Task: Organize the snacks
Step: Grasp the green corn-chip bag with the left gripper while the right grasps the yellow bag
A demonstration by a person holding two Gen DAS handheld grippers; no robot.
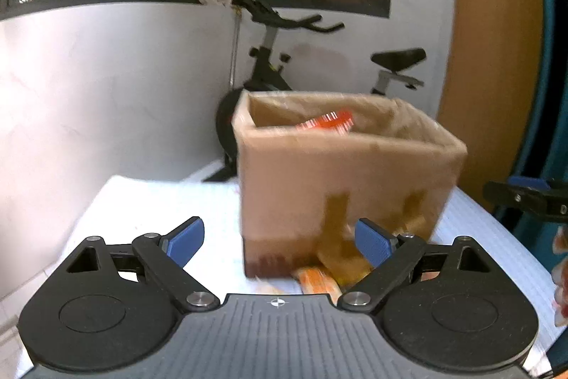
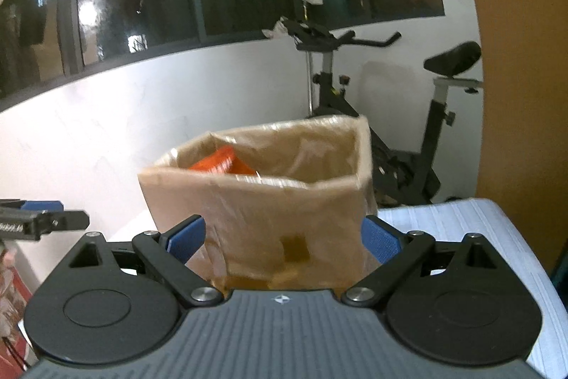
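Both grippers, left gripper (image 1: 280,242) and right gripper (image 2: 283,240), jaws wide open, empty. Orange snack packet (image 1: 317,283) flat on worktop (image 1: 156,201) against cardboard box (image 1: 340,176) base. Light, crinkly, slippery; pinch by sealed edge.

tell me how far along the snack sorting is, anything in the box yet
Done: one orange snack packet already sits inside the tape-wrapped brown cardboard box. In hand: nothing; the left gripper and right gripper are both open and empty, facing the box. Left: at least one orange packet lies on the white table at the box's base; blur hides whether more remain.
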